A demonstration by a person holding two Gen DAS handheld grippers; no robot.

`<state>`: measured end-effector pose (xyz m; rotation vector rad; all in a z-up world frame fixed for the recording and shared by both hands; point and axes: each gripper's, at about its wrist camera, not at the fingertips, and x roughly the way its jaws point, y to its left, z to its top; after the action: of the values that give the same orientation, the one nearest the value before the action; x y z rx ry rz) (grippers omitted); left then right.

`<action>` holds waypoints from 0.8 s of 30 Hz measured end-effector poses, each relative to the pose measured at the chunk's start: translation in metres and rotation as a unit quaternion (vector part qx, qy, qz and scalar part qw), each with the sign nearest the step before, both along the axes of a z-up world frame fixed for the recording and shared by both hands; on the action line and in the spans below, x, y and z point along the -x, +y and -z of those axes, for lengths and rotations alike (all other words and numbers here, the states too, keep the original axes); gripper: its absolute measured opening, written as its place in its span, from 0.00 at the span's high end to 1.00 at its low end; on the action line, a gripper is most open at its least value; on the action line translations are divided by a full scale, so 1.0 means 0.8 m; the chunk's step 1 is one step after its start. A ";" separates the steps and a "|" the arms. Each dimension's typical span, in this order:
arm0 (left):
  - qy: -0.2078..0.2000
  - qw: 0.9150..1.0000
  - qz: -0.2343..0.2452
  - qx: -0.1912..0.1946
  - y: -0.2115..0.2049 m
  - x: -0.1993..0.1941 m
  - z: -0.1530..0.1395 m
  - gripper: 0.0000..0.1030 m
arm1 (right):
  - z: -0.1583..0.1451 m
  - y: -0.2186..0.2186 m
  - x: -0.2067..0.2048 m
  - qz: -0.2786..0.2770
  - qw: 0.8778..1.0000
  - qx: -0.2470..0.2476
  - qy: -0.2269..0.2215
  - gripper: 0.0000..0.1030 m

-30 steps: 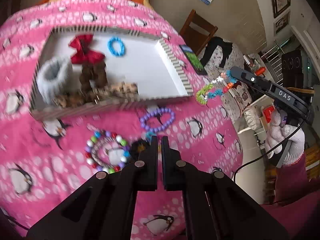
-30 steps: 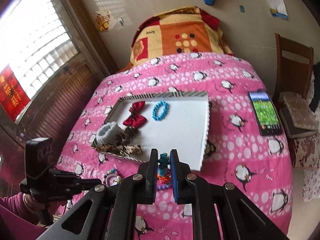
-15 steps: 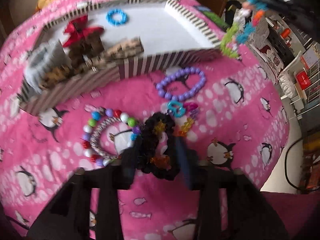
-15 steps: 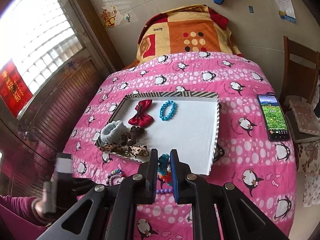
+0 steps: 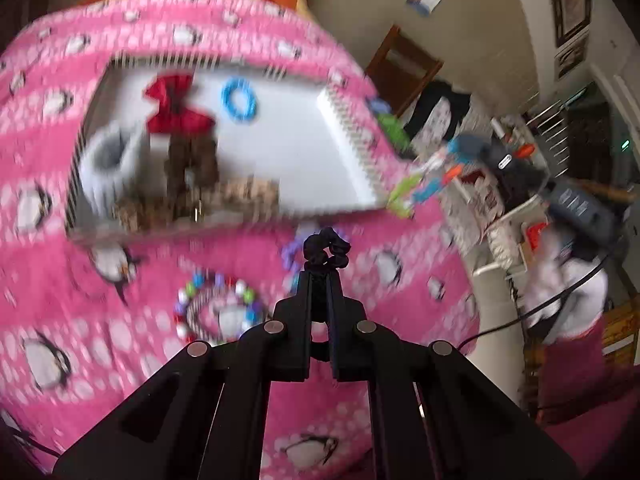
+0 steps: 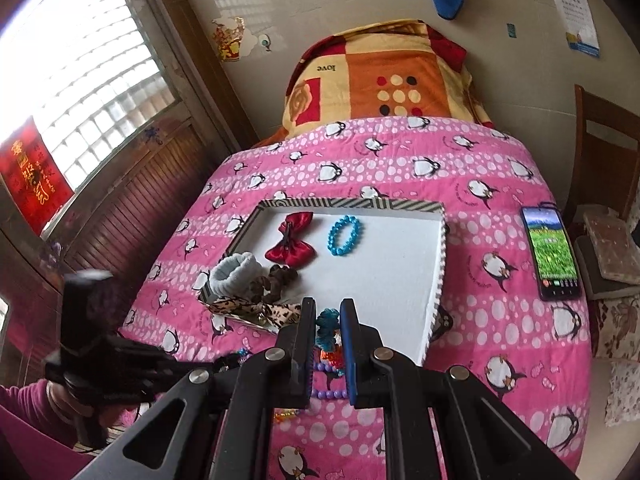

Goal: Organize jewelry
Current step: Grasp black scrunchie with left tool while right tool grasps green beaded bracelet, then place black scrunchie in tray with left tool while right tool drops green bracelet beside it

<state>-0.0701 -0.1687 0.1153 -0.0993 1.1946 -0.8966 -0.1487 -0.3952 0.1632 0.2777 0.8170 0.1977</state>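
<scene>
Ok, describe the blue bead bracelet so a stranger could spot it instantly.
On the pink penguin bedspread lies a shallow white tray with a striped rim. The blue bead bracelet lies flat inside, just right of the red bow; it is the tray's only bright blue ring.

Left gripper [image 5: 319,280]: matte black, silver rivets. Right gripper [image 6: 328,322]: black, blue-edged fingers. Magenta sleeve [image 6: 16,412].

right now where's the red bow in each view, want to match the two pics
Left wrist: the red bow lies upper left, in the striped tray's far left part, left of the blue bead bracelet.
Right wrist: the red bow sits just above picture centre, in the same tray, above the brown scrunchie.
Shared landmark: the blue bead bracelet, directly right of the bow in both.
</scene>
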 end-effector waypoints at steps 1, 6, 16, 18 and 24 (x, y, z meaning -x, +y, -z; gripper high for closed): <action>-0.008 1.000 -0.002 0.004 0.000 -0.006 -0.007 0.95 | -0.001 0.002 -0.004 -0.003 1.000 0.003 -0.002 0.89; -0.058 0.998 -0.027 -0.009 -0.026 -0.039 -0.028 0.95 | -0.003 0.009 -0.044 -0.017 1.000 0.010 -0.006 0.89; -0.081 0.990 -0.057 -0.104 -0.086 -0.101 0.037 0.95 | 0.057 0.026 -0.161 -0.049 0.998 0.029 0.041 0.89; -0.078 0.988 -0.061 -0.119 -0.094 -0.109 0.053 0.95 | 0.076 0.024 -0.187 -0.051 0.996 0.038 0.057 0.89; -0.077 0.983 -0.074 -0.146 -0.107 -0.129 0.078 0.95 | 0.126 -0.002 -0.252 -0.032 0.992 0.078 0.090 0.89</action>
<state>0.0333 -0.2546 0.0532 0.1148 1.1460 -0.5802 0.0532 -0.3964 0.0625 0.1229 1.0157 0.1696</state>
